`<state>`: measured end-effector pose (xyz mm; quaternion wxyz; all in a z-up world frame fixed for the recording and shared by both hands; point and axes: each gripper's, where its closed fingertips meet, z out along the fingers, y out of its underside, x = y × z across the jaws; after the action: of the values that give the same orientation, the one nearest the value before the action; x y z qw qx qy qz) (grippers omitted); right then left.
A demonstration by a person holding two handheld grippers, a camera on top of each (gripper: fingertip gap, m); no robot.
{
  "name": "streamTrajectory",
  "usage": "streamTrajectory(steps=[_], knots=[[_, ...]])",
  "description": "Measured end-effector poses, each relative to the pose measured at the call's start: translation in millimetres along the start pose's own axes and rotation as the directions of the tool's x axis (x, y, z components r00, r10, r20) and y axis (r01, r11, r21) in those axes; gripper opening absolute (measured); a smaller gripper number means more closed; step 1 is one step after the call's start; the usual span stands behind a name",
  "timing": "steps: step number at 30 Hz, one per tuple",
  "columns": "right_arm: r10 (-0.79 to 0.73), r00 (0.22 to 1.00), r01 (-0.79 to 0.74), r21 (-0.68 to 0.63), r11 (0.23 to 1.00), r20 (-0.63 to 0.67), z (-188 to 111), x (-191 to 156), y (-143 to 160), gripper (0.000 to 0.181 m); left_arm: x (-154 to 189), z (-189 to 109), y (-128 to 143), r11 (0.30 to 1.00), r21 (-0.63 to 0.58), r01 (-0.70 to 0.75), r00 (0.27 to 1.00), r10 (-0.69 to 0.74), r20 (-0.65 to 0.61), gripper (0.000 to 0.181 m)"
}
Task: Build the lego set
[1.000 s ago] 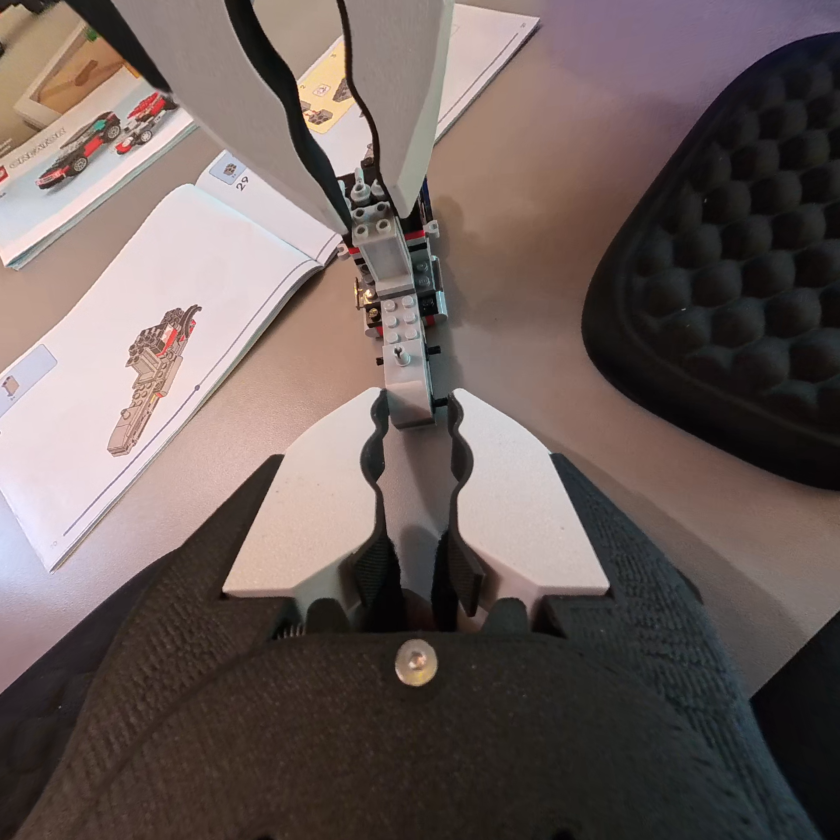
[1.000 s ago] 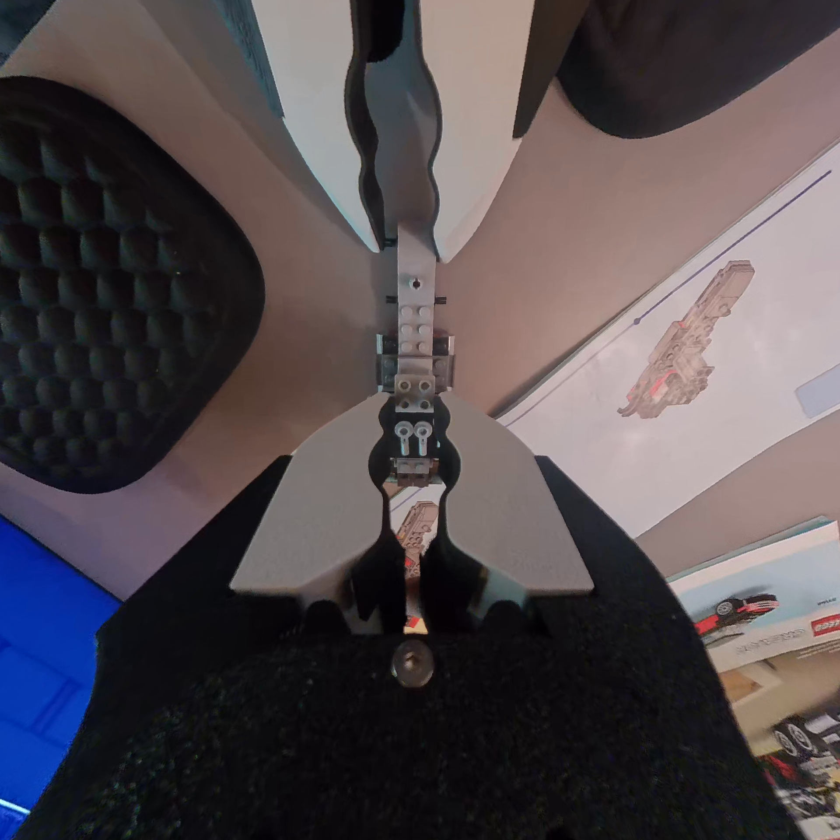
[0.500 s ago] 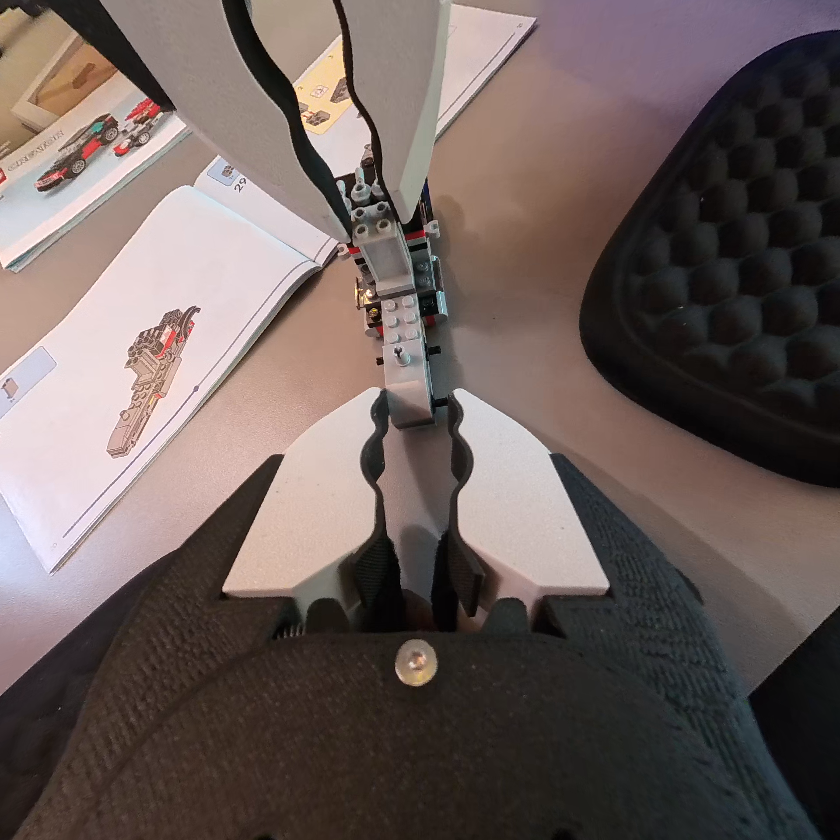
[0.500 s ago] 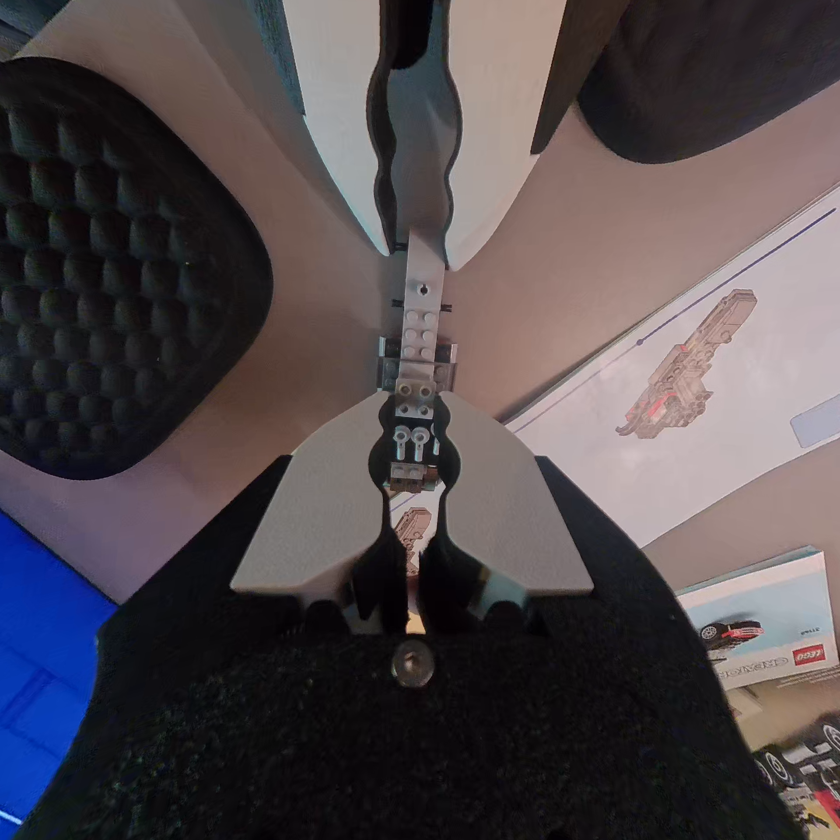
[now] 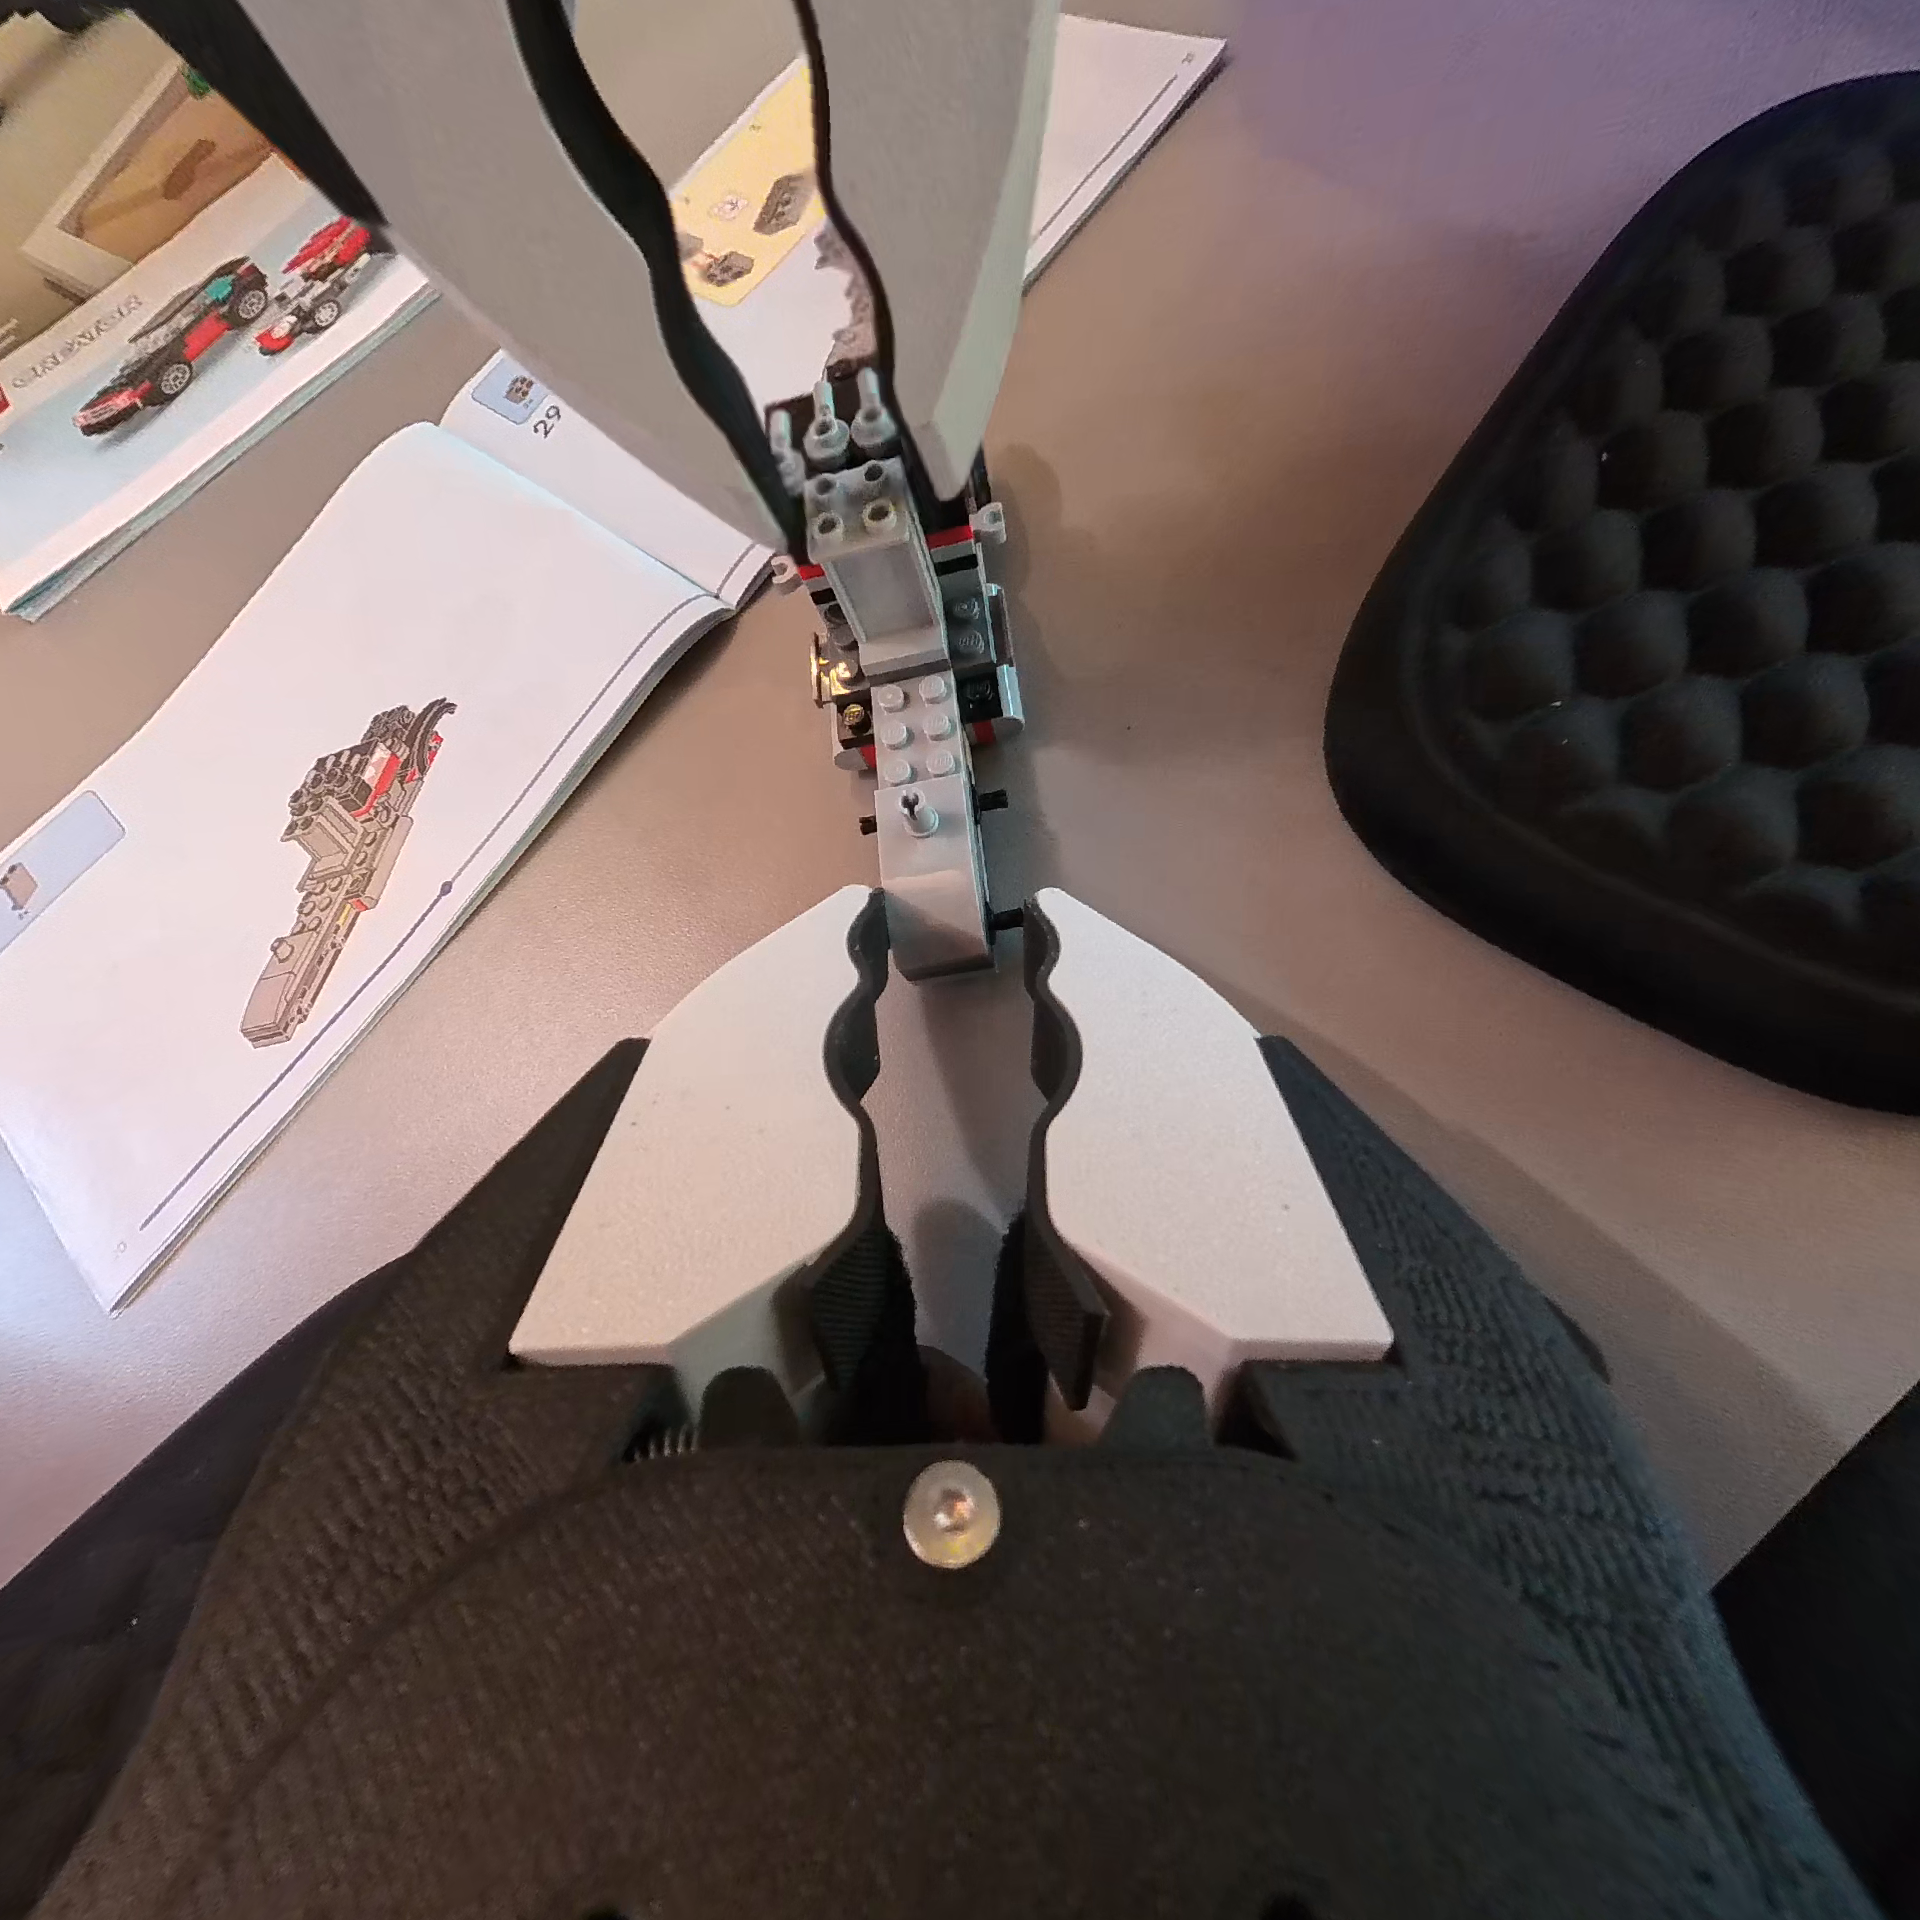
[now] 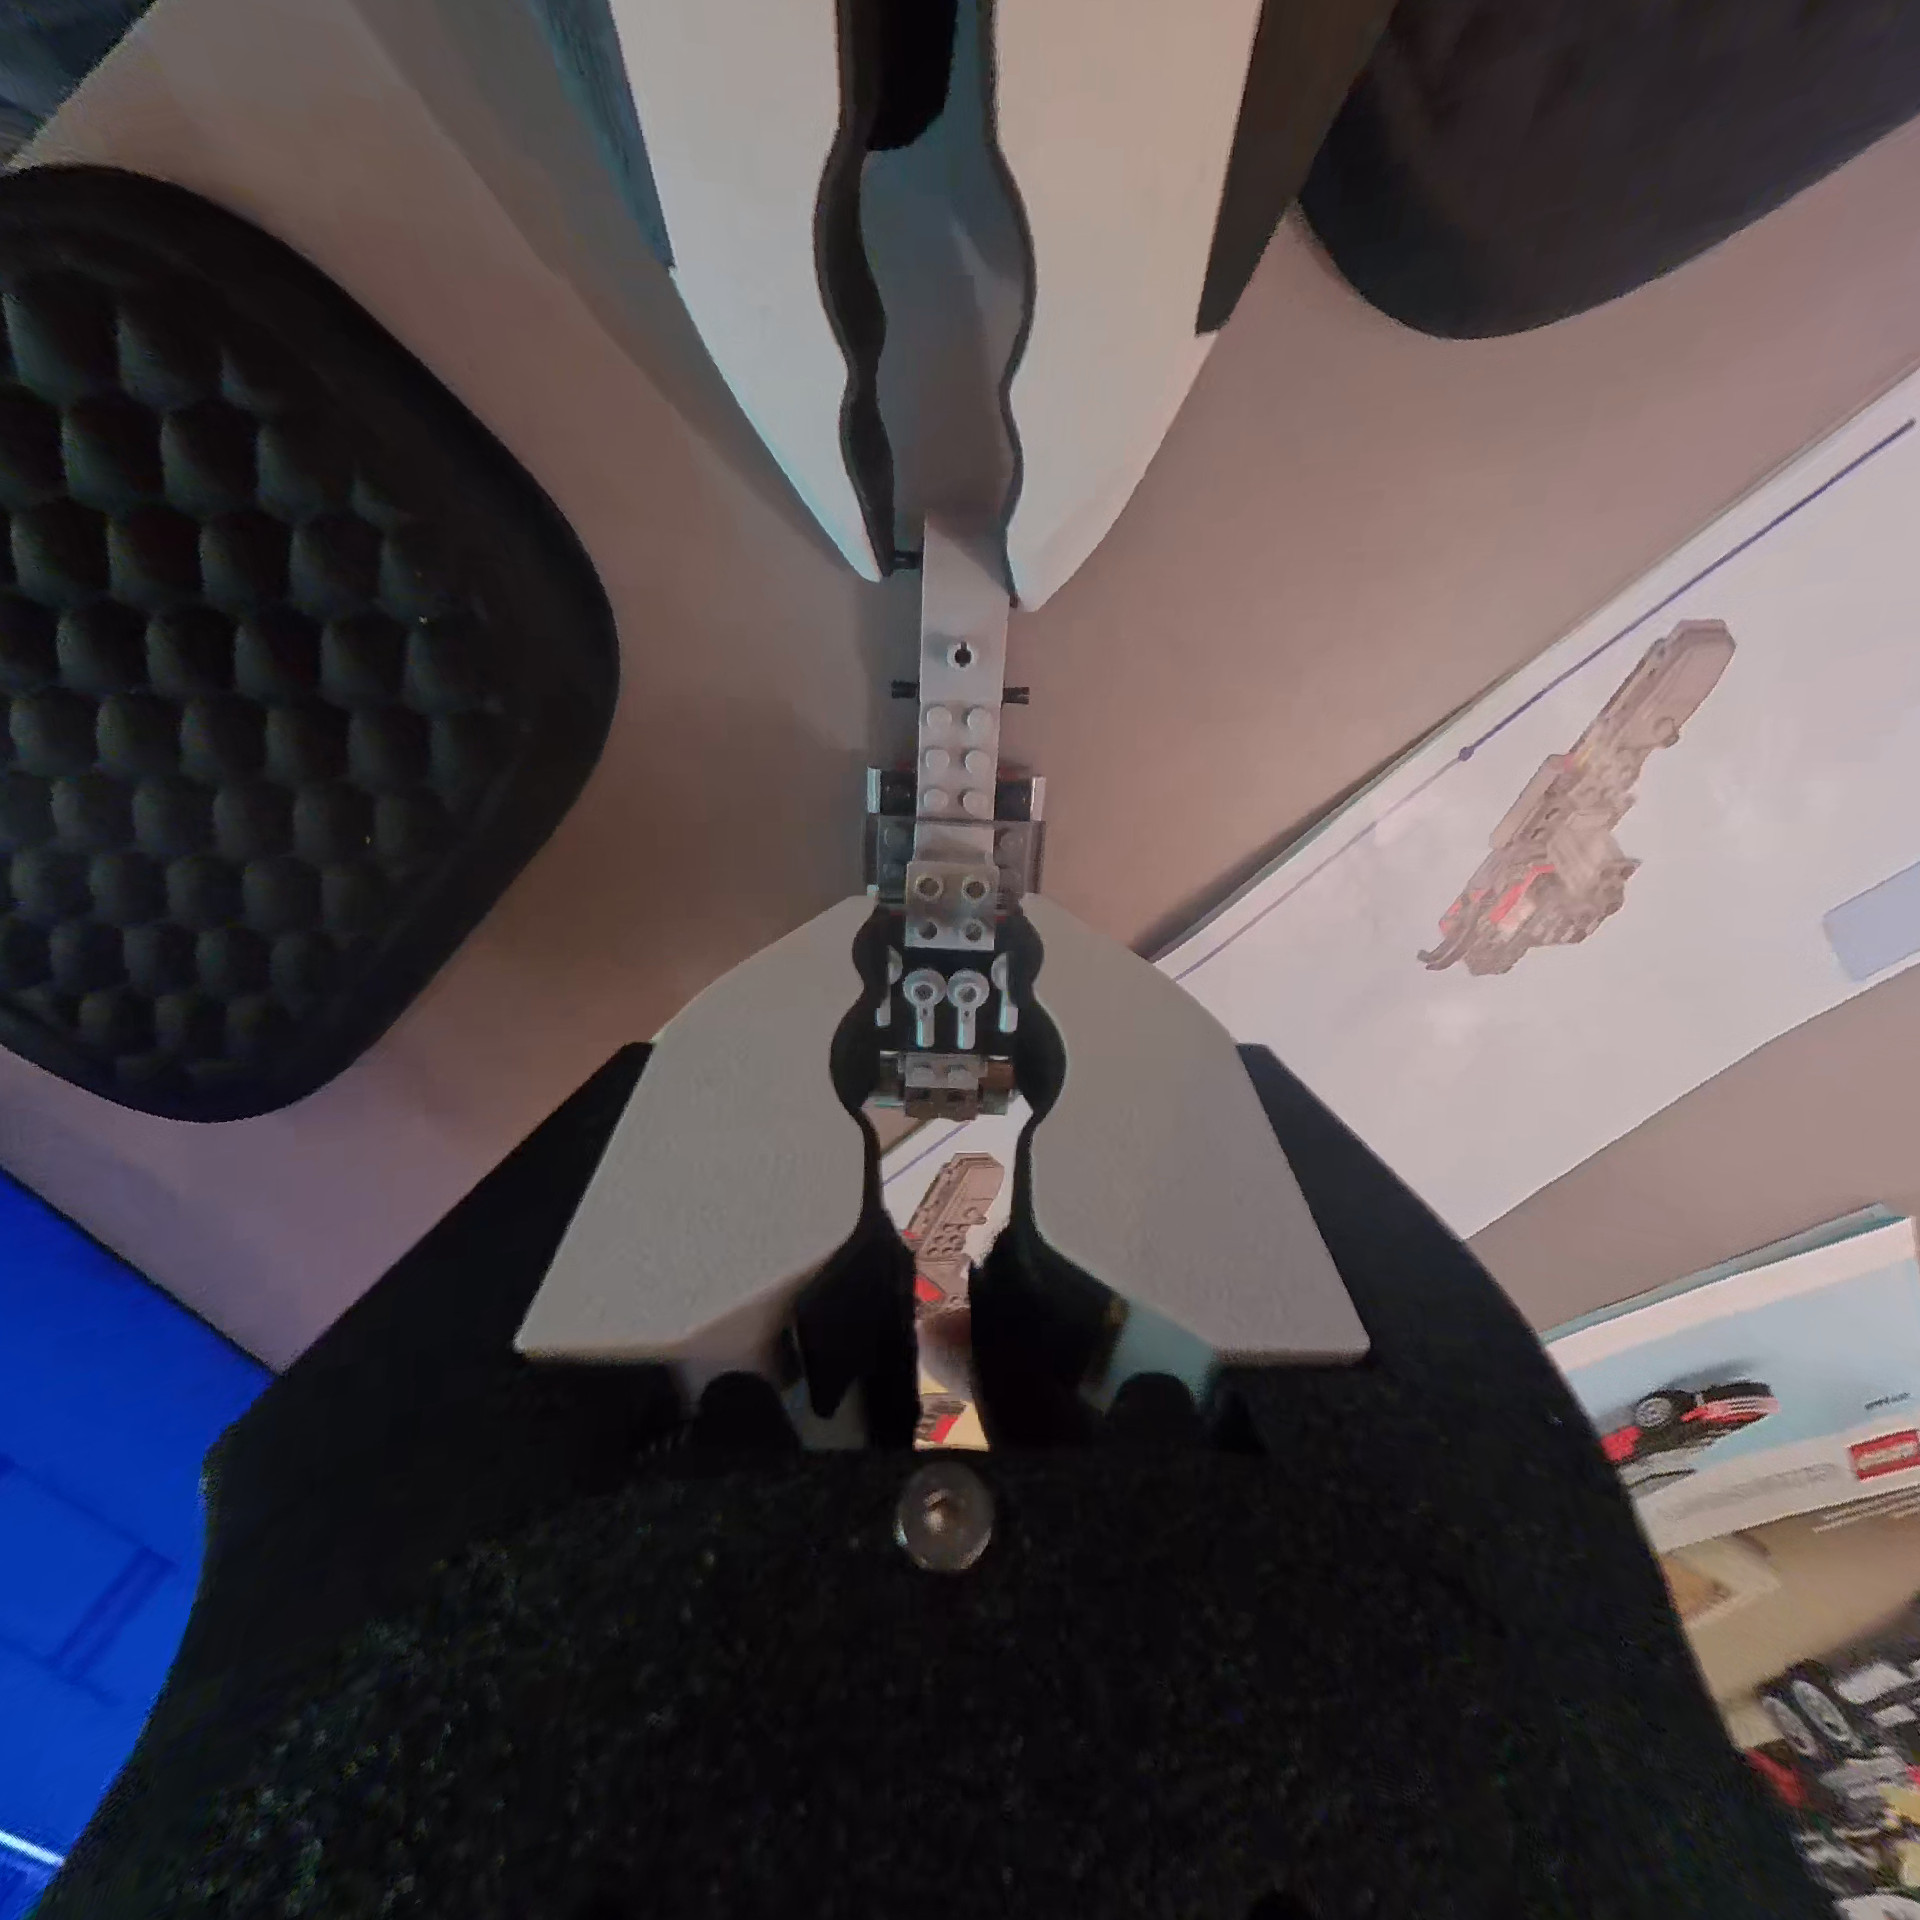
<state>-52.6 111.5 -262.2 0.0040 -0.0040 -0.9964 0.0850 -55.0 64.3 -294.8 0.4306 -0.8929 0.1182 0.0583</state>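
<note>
Little has moved since a second ago: my left claw (image 5: 948, 940) and right claw (image 6: 948, 1013) each pinch an end of the model (image 5: 914, 665) at frame centre, just above the table (image 5: 1195, 727); uneven squeezing could snap it.

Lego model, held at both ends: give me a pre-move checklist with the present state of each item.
1. Left gripper grips the smooth grey end of the lego model: ok.
2. Right gripper grips the black end with the small grey levers: ok.
3. Model in one piece between the grippers: ok.
4. Model lifted off the table: cannot tell.
5. Open instruction booklet visible beside the model: ok.
6. Black dimpled pad apart from the model: ok.
</note>
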Motion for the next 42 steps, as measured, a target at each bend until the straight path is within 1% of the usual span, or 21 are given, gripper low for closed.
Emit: streamTrajectory(steps=[1, 3, 5, 7, 14, 20, 24, 39, 41, 42], knots=[[0.012, 1.0, -0.012, 0.014, 1.0, -0.002, -1.2, 0.0, -1.8, 0.024, -0.2, 0.0, 0.0, 1.0, 0.0, -0.002, 1.0, 0.002, 0.001, 0.025], [0.005, 1.0, -0.005, 0.054, 0.999, -0.014, -3.1, 0.6, -9.1, 0.02, -0.4, 0.1, 0.0, 1.0, 0.0, -0.004, 1.0, 0.004, 0.004, 0.025], [-0.018, 1.0, 0.019, 0.03, 0.999, -0.018, -1.3, 0.5, -7.9, 0.015, -0.7, 0.1, 0.1, 1.0, 0.0, -0.006, 1.0, 0.006, 0.006, 0.025], [-0.022, 1.0, 0.022, 0.028, 0.999, -0.015, -1.6, 0.8, -7.7, 0.014, -1.0, 0.1, 0.0, 1.0, -0.001, -0.009, 1.0, 0.009, 0.008, 0.025], [-0.038, 0.999, 0.039, 0.035, 0.999, -0.022, -1.2, 1.0, -6.9, 0.014, -1.9, 0.1, 0.2, 1.0, -0.001, -0.013, 1.0, 0.013, 0.014, 0.025], [-0.027, 0.999, 0.029, 0.06, 0.998, -0.036, -0.8, 1.1, -7.1, 0.014, -2.4, 0.1, 0.3, 1.0, -0.002, -0.014, 1.0, 0.014, 0.015, 0.025], [-0.02, 0.999, 0.022, 0.048, 0.999, -0.045, -0.5, 1.2, -7.3, 0.014, -2.7, 0.2, 0.4, 1.0, -0.002, -0.014, 1.0, 0.014, 0.015, 0.025], [-0.011, 0.997, 0.017, 0.074, 0.997, -0.077, -1.5, 1.6, -6.4, 0.014, -2.4, 0.4, 0.8, 1.0, -0.004, -0.025, 0.999, 0.025, 0.026, 0.025], [0.028, 0.997, -0.022, 0.084, 0.996, -0.078, -2.2, 1.5, -6.8, 0.014, -2.1, 0.5, 0.8, 1.0, -0.005, -0.027, 0.999, 0.028, 0.027, 0.025], [0.065, 0.995, -0.058, 0.087, 0.995, -0.075, -3.2, 1.6, -5.3, 0.019, -2.1, 0.5, 0.9, 1.0, -0.006, -0.029, 0.999, 0.029, 0.028, 0.025]])
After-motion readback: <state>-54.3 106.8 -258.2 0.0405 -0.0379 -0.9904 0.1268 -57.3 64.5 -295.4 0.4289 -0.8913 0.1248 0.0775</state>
